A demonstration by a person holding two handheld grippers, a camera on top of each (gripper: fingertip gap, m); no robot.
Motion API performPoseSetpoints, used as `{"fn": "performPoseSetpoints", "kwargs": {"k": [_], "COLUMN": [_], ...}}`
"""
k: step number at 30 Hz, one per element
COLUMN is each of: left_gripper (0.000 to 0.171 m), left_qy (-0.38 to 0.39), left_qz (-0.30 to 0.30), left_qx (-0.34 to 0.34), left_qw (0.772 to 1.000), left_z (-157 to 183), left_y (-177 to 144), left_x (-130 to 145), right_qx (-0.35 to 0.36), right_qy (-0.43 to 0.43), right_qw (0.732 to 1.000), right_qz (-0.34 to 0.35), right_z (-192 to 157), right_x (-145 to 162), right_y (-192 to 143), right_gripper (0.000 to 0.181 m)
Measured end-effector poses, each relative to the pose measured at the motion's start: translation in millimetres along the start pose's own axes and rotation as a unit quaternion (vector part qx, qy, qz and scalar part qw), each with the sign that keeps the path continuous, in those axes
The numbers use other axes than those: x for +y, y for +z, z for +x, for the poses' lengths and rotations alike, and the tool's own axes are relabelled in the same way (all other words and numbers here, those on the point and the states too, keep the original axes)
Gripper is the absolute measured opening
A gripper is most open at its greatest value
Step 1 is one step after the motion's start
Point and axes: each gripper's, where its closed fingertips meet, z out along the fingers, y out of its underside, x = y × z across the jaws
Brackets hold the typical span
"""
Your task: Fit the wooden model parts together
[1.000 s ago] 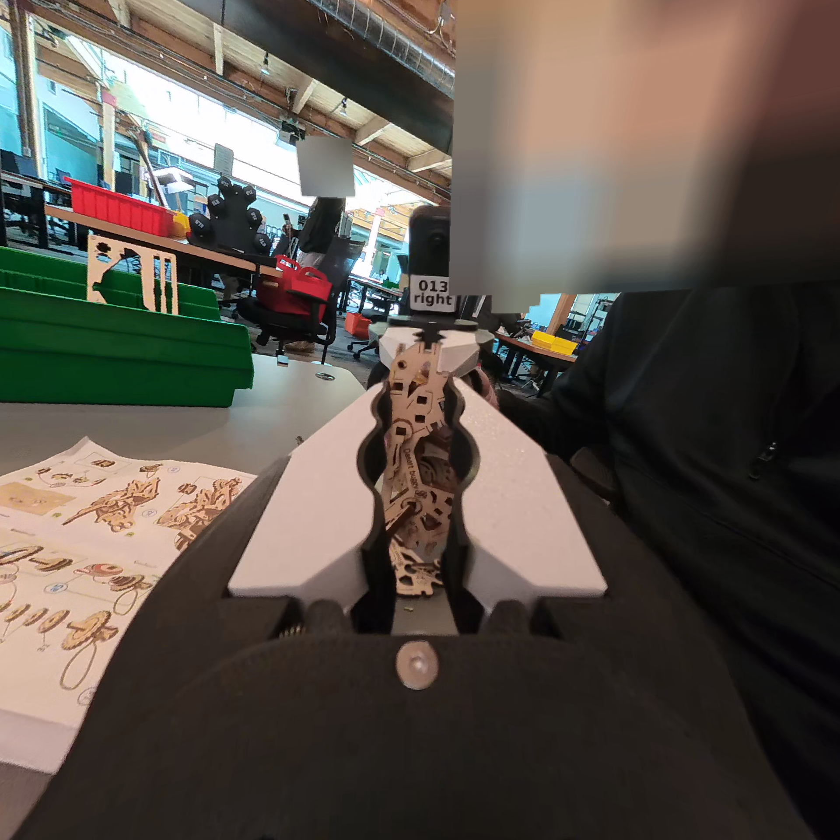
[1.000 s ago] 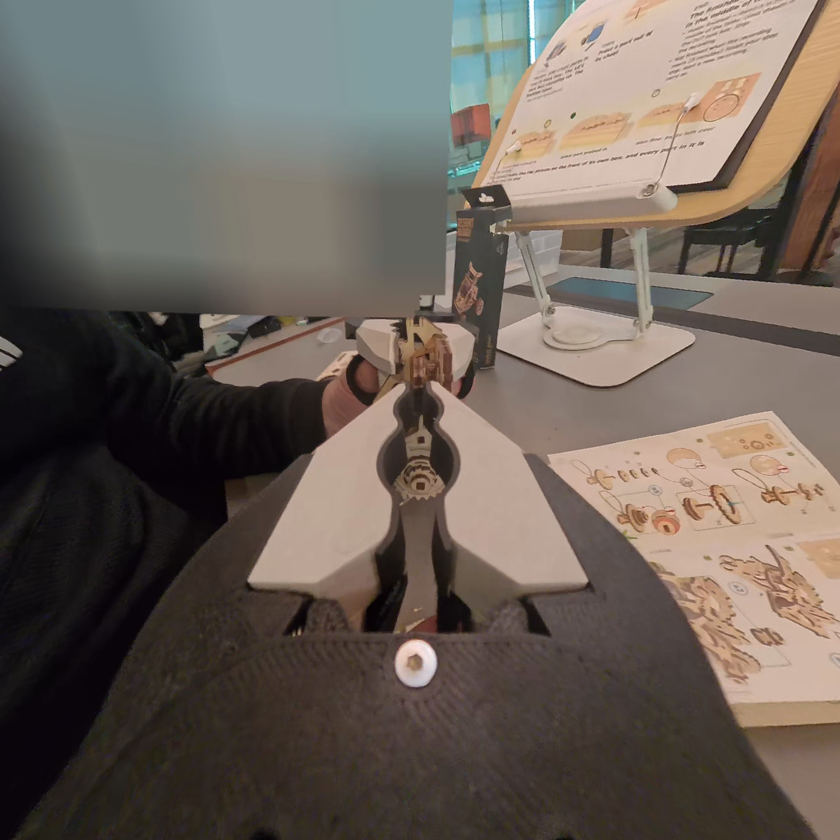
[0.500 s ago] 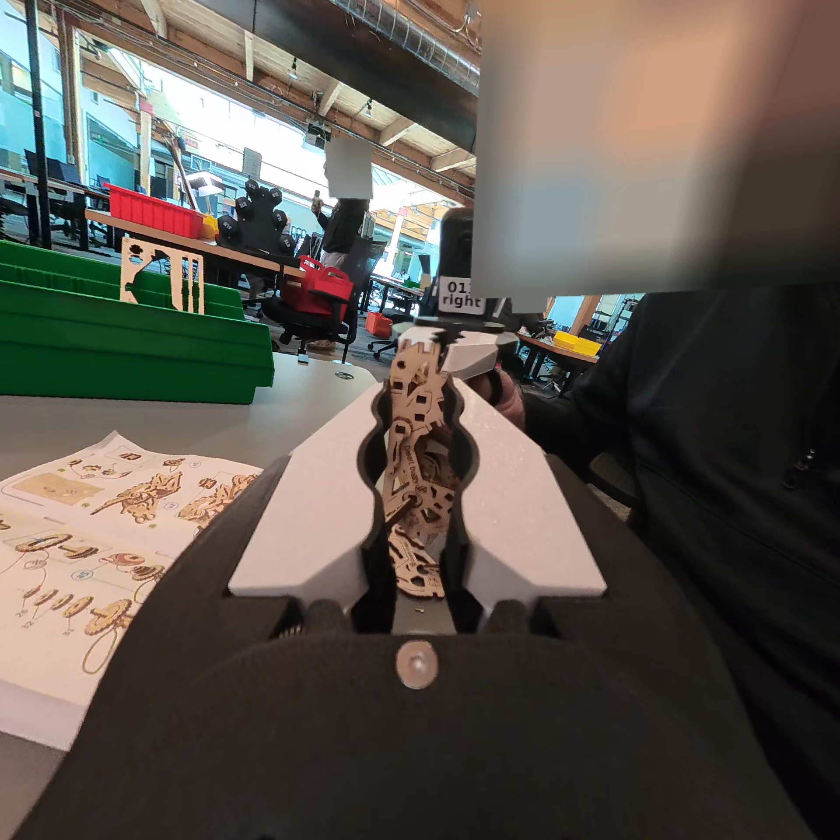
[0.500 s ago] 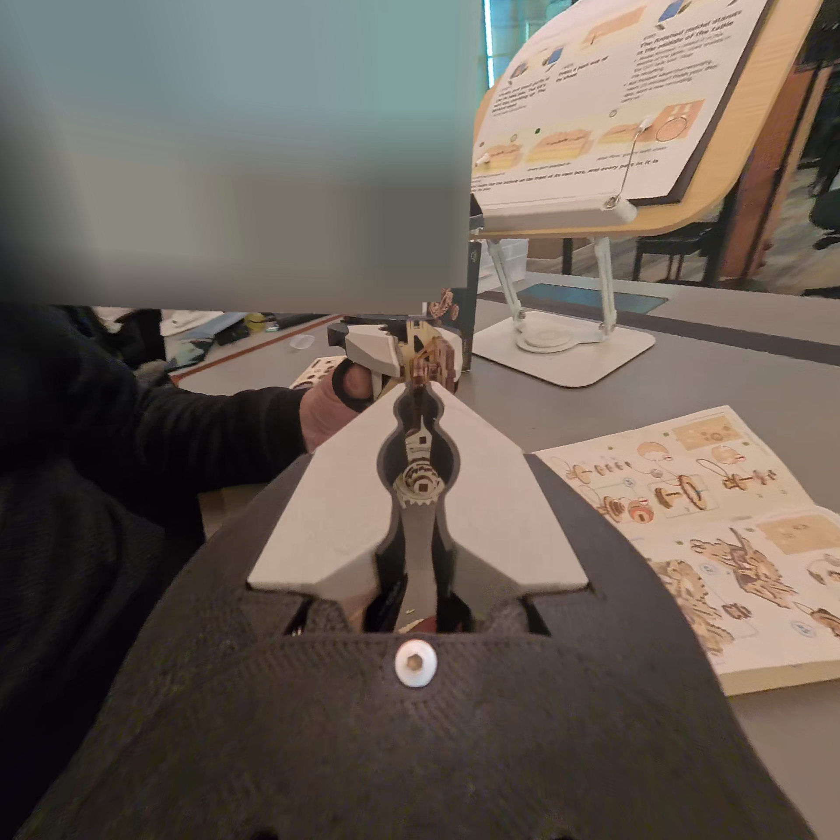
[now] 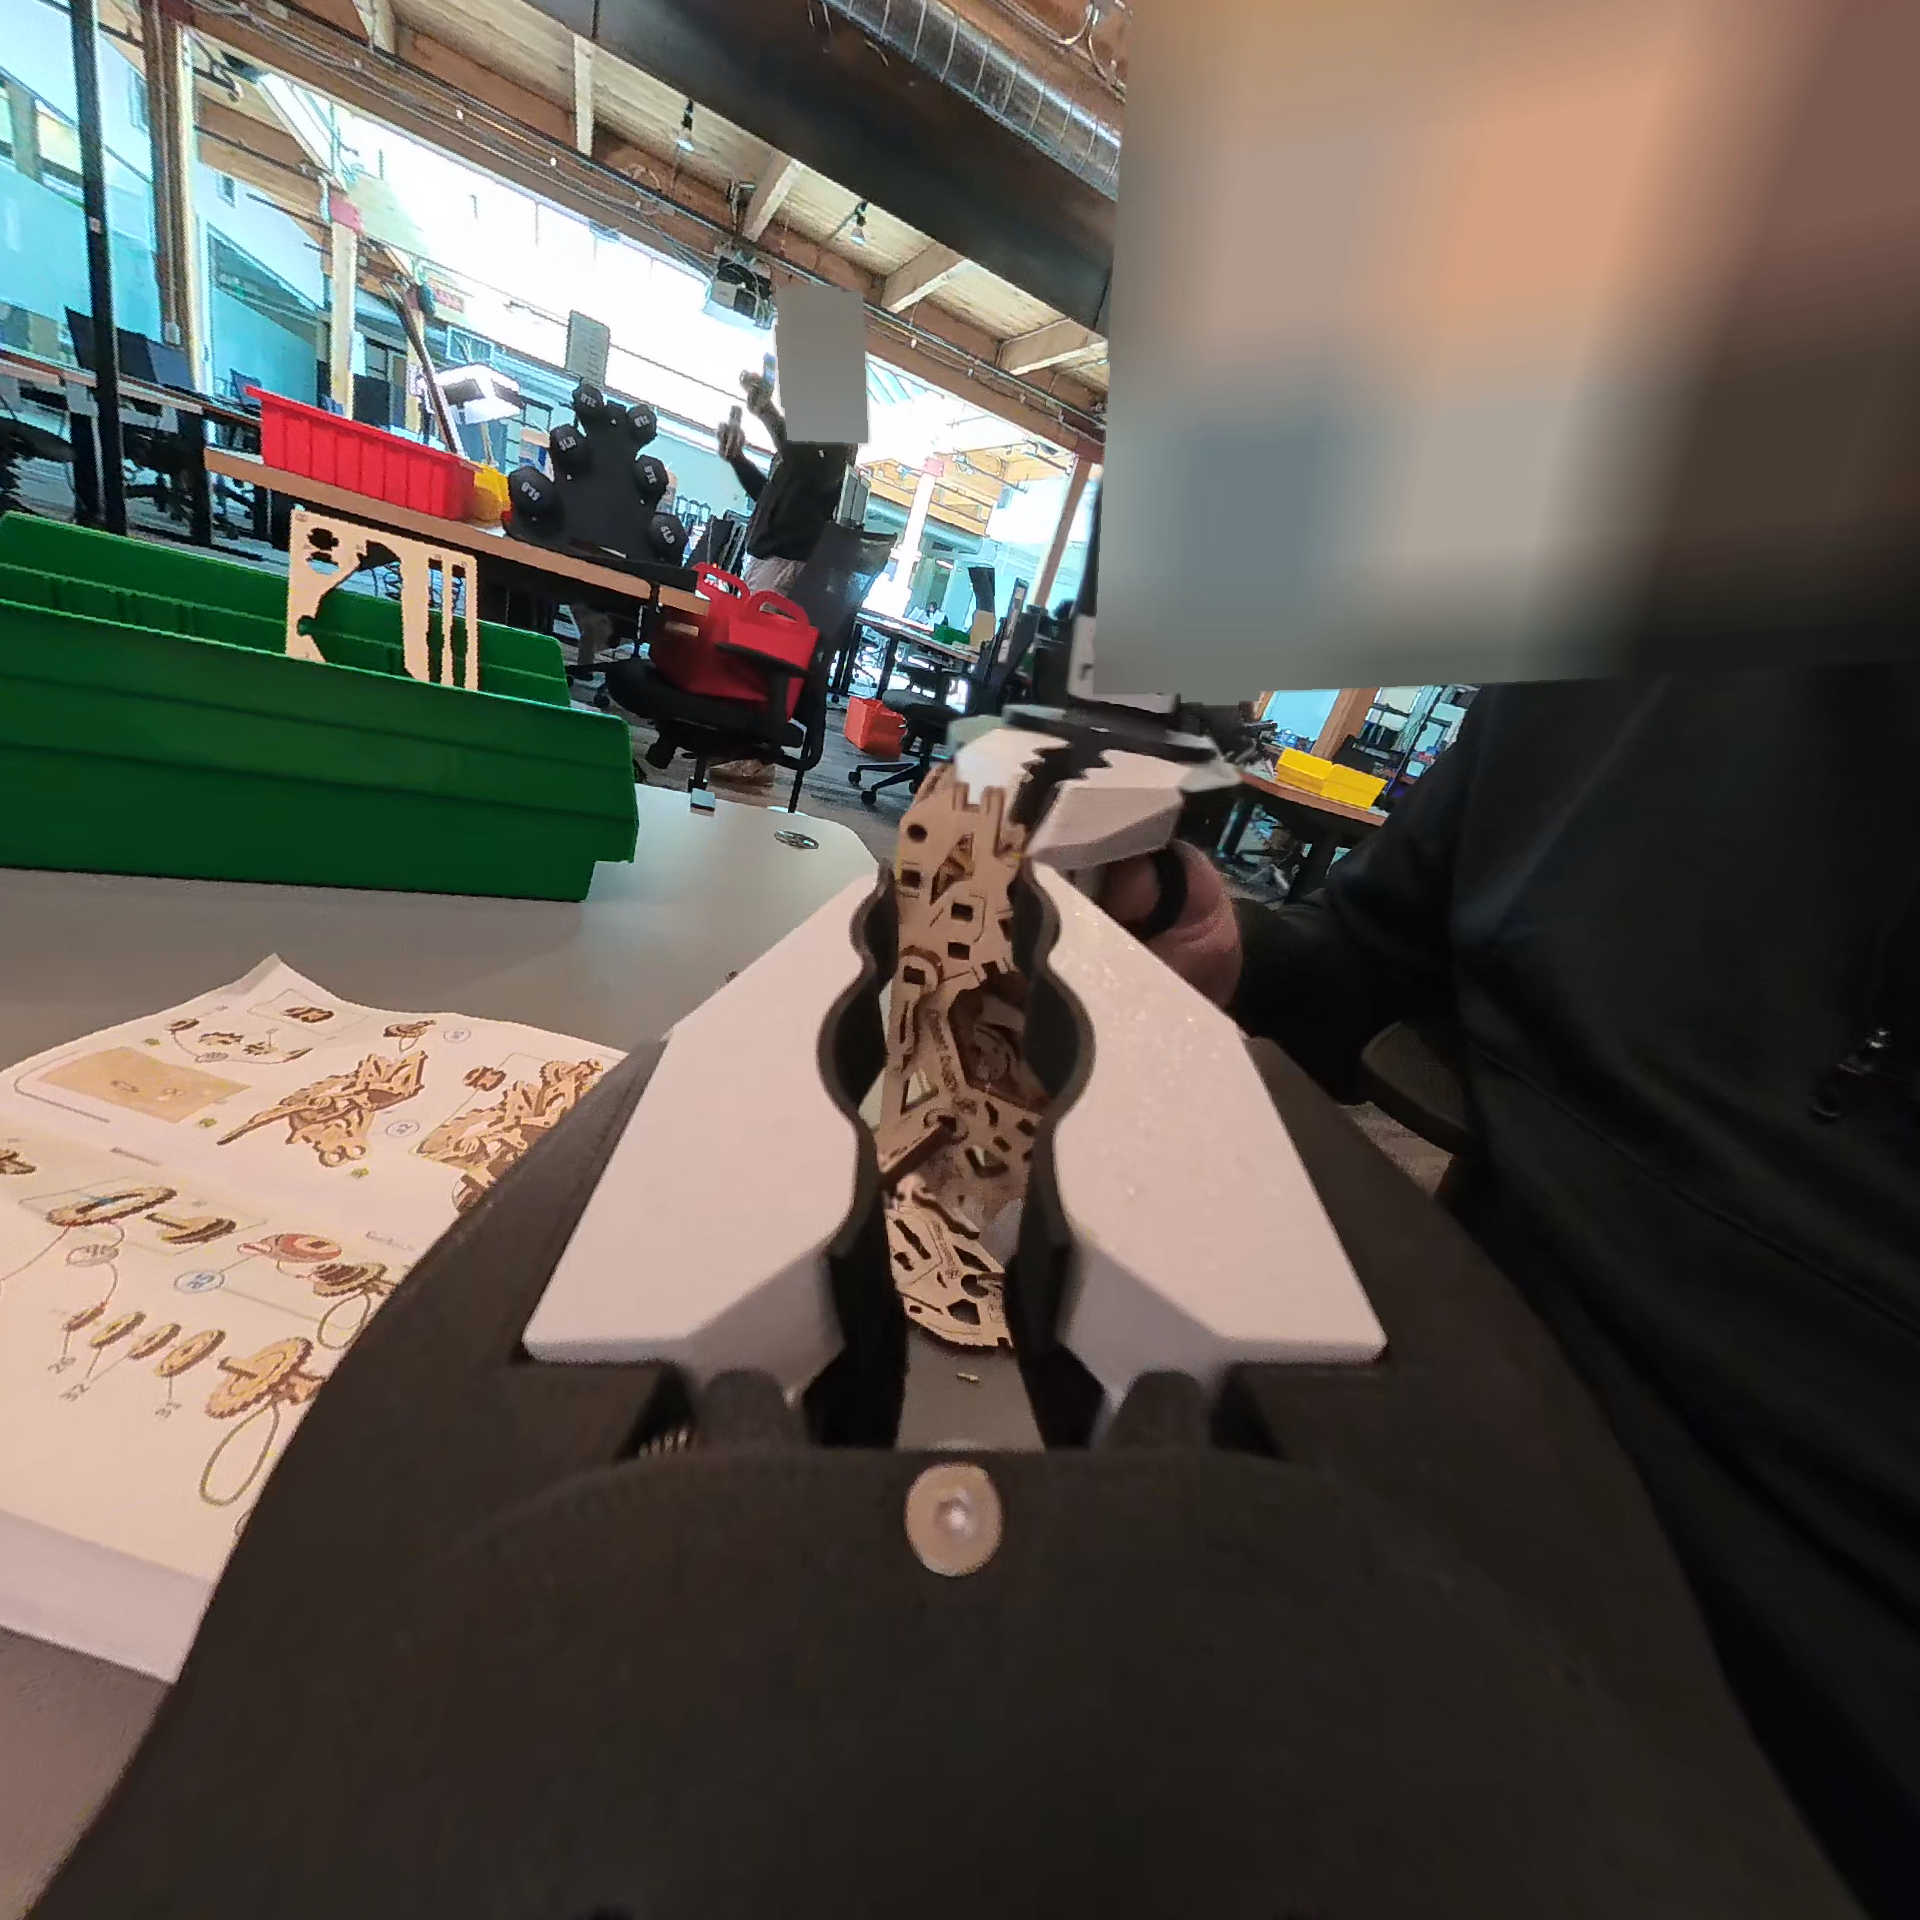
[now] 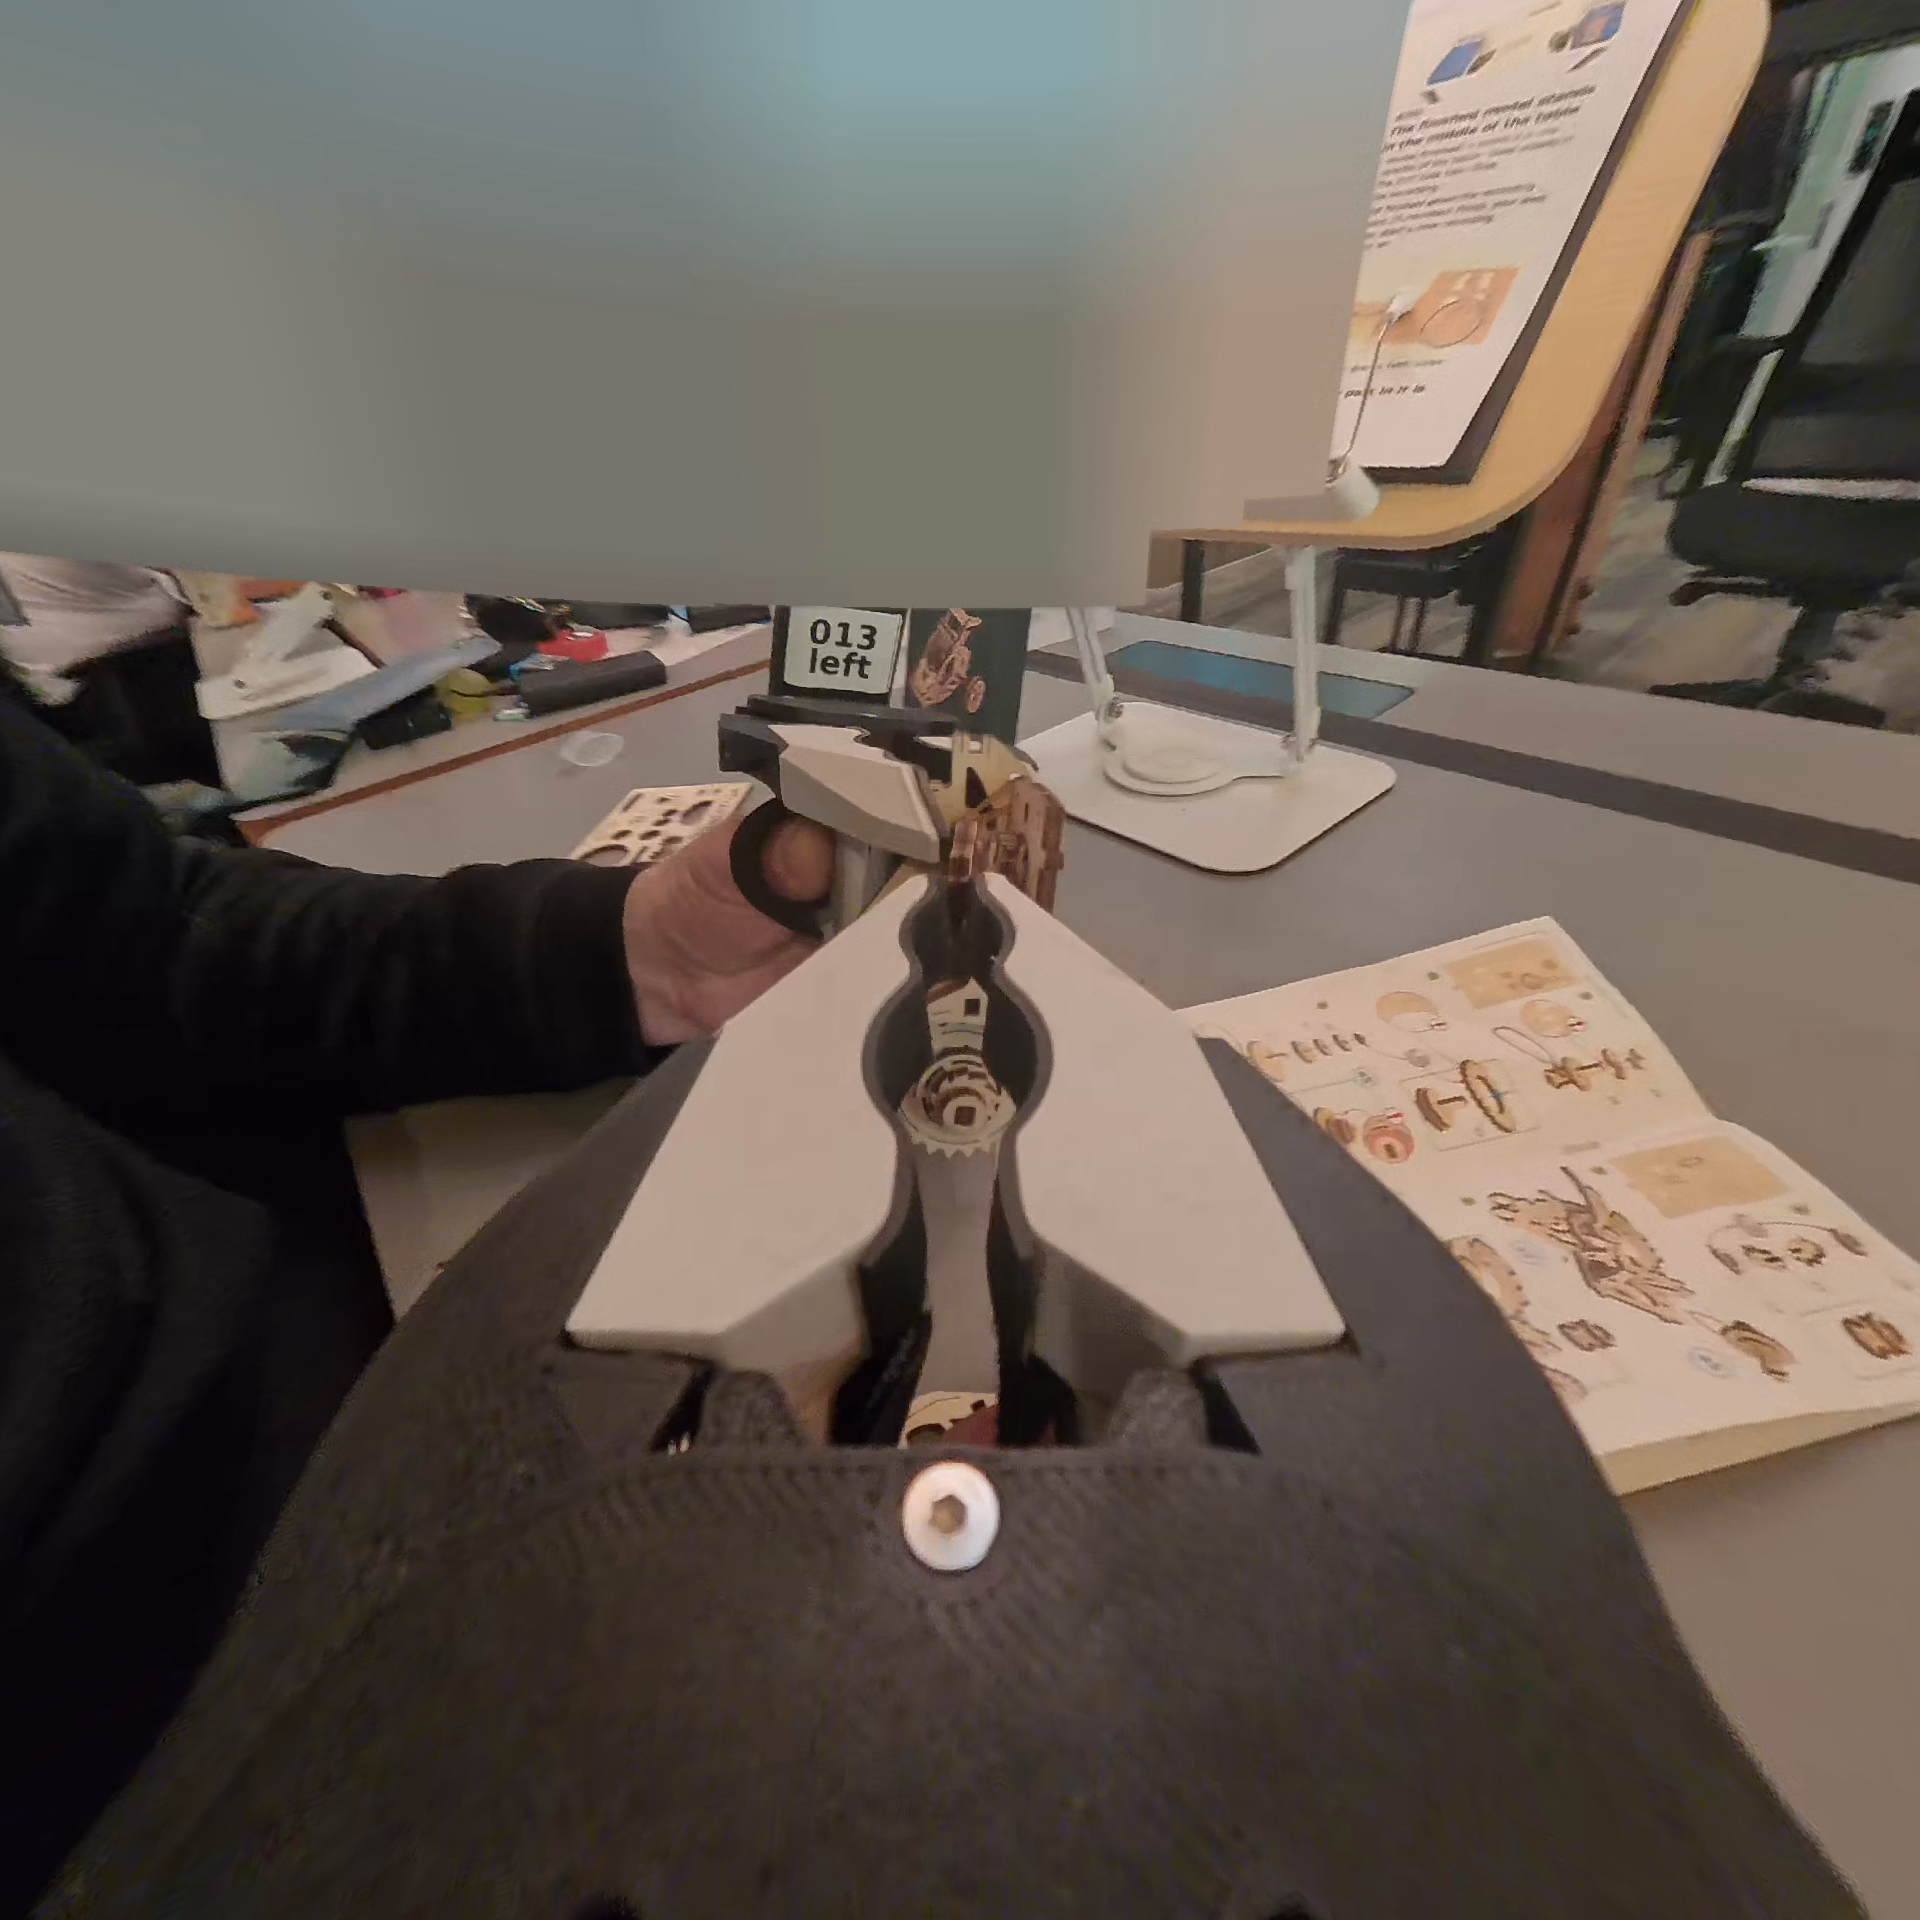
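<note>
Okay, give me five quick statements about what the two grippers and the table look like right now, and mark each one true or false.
1. The left gripper is shut on a flat wooden model piece. True.
2. The right gripper is wide open and holds nothing. False: its jaws are closed on a small wooden gear part.
3. An instruction sheet lies open on the grey table. True.
4. The green bins are stacked on the floor. False: they sit on the table, behind the sheet.
5. The tips of the two grippers are close together, facing each other. True.
</note>
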Motion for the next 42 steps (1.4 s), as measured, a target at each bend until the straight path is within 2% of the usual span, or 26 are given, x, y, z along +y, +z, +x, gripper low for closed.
{"fn": "performPoseSetpoints", "kwargs": {"k": [3,7,11,13,18,20,21,27,30,37,42], "left_gripper": [0.019,0.019,0.019,0.019,0.02,0.033,0.024,0.023,0.022,0.021,0.021], "left_qy": [0.004,0.004,0.001,0.002,-0.037,-0.059,-0.058,-0.05,-0.016,-0.005,0.002], "left_qz": [-0.005,-0.007,-0.003,-0.001,0.002,-0.008,-0.01,-0.029,-0.04,-0.037,-0.042], "left_qx": [-0.002,-0.011,-0.012,-0.007,0.029,0.05,0.064,0.075,0.051,0.038,0.036], "left_qw": [1.0,1.0,1.0,1.0,0.999,0.997,0.996,0.995,0.998,0.999,0.998], "left_z": [0,-3,-5,-4,0,4,9,16,15,12,15], "left_y": [2,1,-1,-1,-1,2,3,7,8,7,11], "left_x": [1,2,1,1,2,5,6,12,13,14,15], "right_qx": [-0.054,-0.077,0.03,0.052,-0.019,-0.043,-0.054,-0.09,-0.087,-0.035,-0.087], "right_qy": [0.059,0.102,-0.041,-0.069,0.022,0.026,0.033,0.041,0.038,0.021,0.061], "right_qw": [0.997,0.992,0.998,0.996,1.0,0.999,0.998,0.995,0.995,0.999,0.994], "right_qz": [0.005,0.012,-0.027,-0.031,-0.001,0.003,0.005,-0.01,-0.008,-0.009,-0.013], "right_z": [3,6,3,1,1,-2,-3,-9,-9,-8,-7], "right_x": [-1,1,3,0,1,0,0,7,6,9,7], "right_y": [-2,-2,1,1,0,0,0,1,-1,0,-6], "right_gripper": [0.0,0.0,0.0,0.0,0.0,0.0,0.0,0.0,0.0,0.0,0.0]}}
